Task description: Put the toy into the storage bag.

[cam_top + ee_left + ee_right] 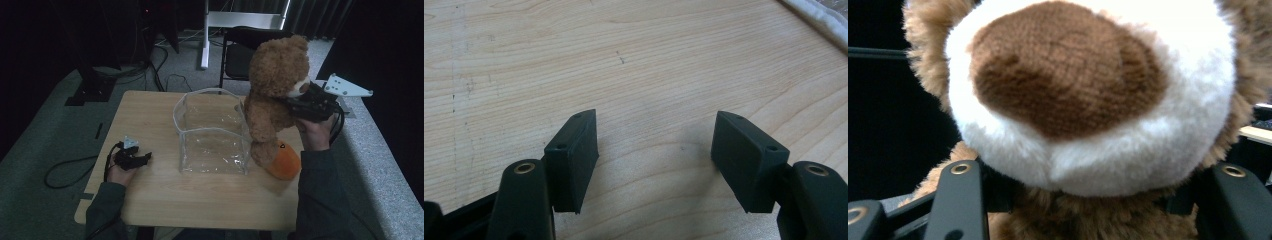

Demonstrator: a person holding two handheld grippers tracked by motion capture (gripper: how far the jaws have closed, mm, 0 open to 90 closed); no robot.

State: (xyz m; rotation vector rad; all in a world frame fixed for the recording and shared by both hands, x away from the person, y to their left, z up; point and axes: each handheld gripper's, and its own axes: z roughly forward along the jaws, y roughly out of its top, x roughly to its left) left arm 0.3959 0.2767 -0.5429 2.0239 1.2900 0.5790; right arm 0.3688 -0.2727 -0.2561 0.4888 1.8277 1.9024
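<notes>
A brown teddy bear (274, 95) hangs upright over the table's right side, its feet just above an orange plush (285, 162). My right gripper (295, 104) is shut on the bear's neck, just under its snout. From the right gripper view the bear's white muzzle and brown nose (1068, 80) loom close, and both jaws press into the fur below. A clear plastic bag (212, 132) stands open at the table's middle, left of the bear. My left gripper (145, 159) rests low at the table's left, jaws open over bare wood (654, 150).
The wooden table (150, 200) has free room at the front and left. A dark chair (240, 55) and a white stand (205, 35) are behind the table. Cables lie on the grey floor at the left. The bag's edge (819, 17) lies beyond the left gripper.
</notes>
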